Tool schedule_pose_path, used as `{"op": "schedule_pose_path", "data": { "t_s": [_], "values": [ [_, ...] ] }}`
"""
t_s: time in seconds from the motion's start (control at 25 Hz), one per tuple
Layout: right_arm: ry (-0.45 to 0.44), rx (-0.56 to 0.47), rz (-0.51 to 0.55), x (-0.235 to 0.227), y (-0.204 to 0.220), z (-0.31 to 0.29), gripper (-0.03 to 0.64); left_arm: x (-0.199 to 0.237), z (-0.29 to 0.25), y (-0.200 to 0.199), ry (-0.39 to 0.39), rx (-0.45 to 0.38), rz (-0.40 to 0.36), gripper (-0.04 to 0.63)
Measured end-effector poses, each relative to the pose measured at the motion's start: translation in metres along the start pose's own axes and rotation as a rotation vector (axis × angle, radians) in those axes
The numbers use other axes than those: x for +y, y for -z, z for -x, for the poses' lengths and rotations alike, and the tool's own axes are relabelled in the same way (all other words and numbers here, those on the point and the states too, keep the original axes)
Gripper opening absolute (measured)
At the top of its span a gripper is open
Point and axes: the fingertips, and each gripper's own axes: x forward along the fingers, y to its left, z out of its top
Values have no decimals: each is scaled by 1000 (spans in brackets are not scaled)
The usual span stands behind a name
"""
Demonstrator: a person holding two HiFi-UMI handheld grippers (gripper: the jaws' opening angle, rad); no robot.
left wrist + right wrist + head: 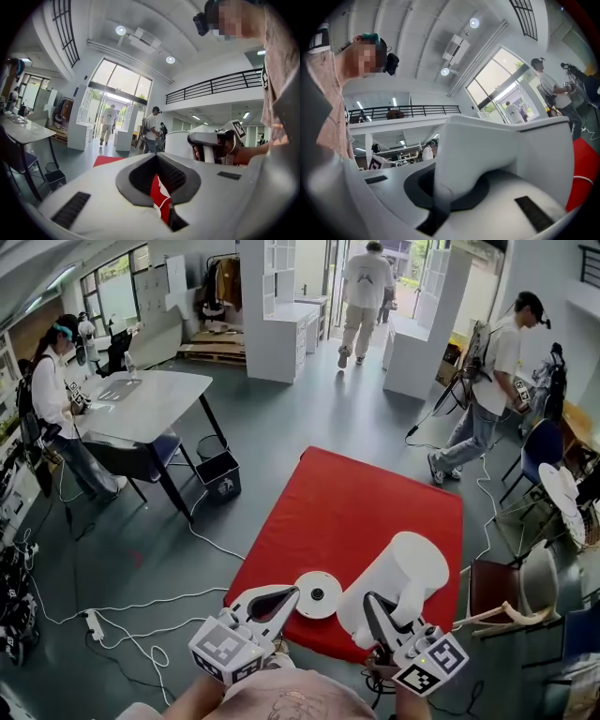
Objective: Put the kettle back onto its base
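Note:
On the red table the round white kettle base lies flat near the front edge. The white kettle is just right of the base, tilted and not on it. My right gripper is shut on the kettle's handle, which fills the space between its jaws in the right gripper view. My left gripper is shut, with nothing seen between its jaws, and its tips are at the base's left rim. In the left gripper view the kettle shows beyond the left gripper, to the right.
White cables and a power strip lie on the floor to the left of the table. A black bin and a grey table stand further left. Chairs crowd the right side. People stand and walk at the back.

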Motion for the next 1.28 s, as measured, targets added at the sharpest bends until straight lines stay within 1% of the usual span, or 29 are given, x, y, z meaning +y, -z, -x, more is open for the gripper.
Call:
{"op": "schedule_pose_path", "data": {
  "t_s": [0.08, 0.24, 0.44, 0.56, 0.8, 0.96, 1.28],
  "values": [
    [-11, 10, -4, -1, 3, -7, 14, 4, 0, 3, -6, 3, -6, -15],
    [-34, 30, -6, -4, 13, -26, 14, 12, -1, 4, -22, 11, 25, -15],
    [-73, 50, -18, -9, 23, -52, 14, 28, -2, 6, -47, 5, -11, -15],
    [-98, 62, -25, -13, 28, -67, 14, 33, -3, 4, -66, 8, 3, -15],
    [-140, 78, -27, -19, 36, -96, 14, 53, -1, 7, -110, 2, 4, -15],
    [-164, 98, -19, -20, 41, -108, 15, 61, 0, 5, -129, 3, 4, -15],
    [-182, 124, -22, -23, 62, -118, 14, 69, 2, 6, -151, 5, 0, -15]
  ]
}}
